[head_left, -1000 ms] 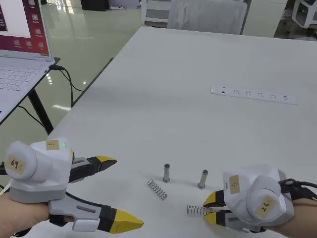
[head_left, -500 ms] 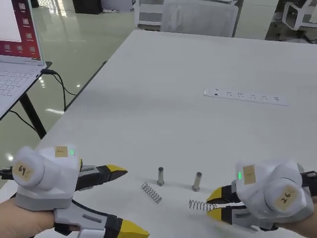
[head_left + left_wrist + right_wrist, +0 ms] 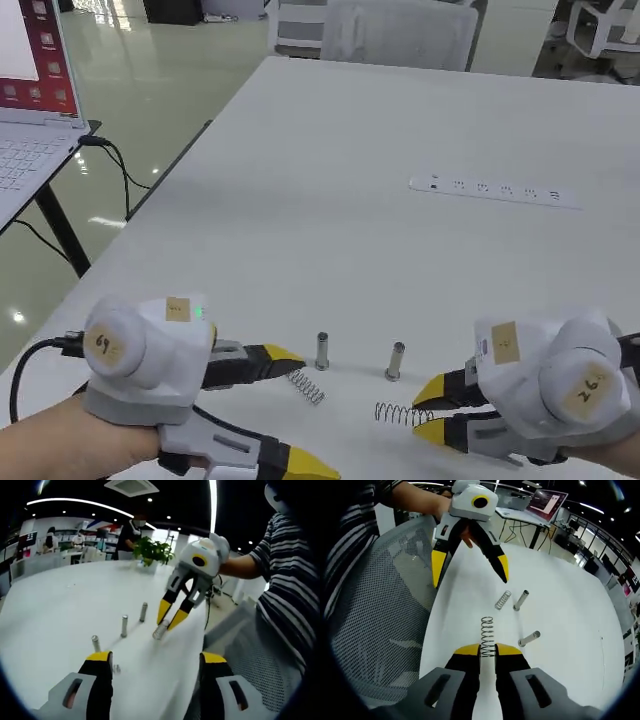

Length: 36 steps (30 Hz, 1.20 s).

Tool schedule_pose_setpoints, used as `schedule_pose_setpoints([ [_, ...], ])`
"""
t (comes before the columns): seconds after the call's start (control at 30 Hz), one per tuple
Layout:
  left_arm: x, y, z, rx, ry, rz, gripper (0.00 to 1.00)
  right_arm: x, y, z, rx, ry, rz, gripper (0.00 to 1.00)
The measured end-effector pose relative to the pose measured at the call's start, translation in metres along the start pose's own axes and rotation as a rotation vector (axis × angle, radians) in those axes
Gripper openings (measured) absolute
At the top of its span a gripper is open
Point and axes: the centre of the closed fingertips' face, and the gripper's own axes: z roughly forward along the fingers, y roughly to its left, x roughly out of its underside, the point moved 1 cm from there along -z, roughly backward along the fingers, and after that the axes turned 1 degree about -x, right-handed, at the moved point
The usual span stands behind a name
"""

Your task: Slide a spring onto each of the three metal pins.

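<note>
Nearer the loose spring (image 3: 305, 386) now, the left gripper (image 3: 310, 412) holds its jaws wide and empty, while the right gripper (image 3: 420, 416), jaws pinching the other spring (image 3: 395, 413) by its end low over the worktop (image 3: 350, 200), should tip it upright over the pin (image 3: 395, 360) at its 11 o'clock.

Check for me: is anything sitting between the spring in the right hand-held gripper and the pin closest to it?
Nothing visible. Only bare table separates the spring, clamped in the right hand-held gripper, from the nearest pin. The loose spring lies off to the left of that path.
</note>
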Motion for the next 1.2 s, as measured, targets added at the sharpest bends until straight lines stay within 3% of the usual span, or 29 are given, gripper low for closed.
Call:
schedule_pose_setpoints([
  [0.17,-0.007,-0.004,0.015,0.020,-0.011,0.017,0.60,-0.004,0.003,-0.003,-0.005,-0.008,-0.010,0.08],
  [0.37,-0.006,-0.009,0.030,0.056,-0.002,0.022,0.48,-0.008,0.003,-0.007,-0.003,-0.015,-0.024,0.08],
  [0.5,-0.011,-0.013,0.036,0.081,-0.020,0.014,0.38,-0.011,0.004,-0.010,-0.002,-0.024,-0.028,0.08],
  [0.67,-0.021,-0.011,0.039,0.089,-0.066,-0.001,0.26,-0.012,0.004,-0.011,-0.003,-0.031,-0.025,0.08],
  [1.0,-0.021,-0.015,0.043,0.120,-0.066,0.020,0.06,-0.018,0.004,-0.015,-0.003,-0.053,-0.028,0.08],
  [1.2,-0.022,-0.017,0.043,0.138,-0.068,0.039,0.04,-0.017,0.005,-0.015,-0.008,-0.053,-0.028,0.08],
])
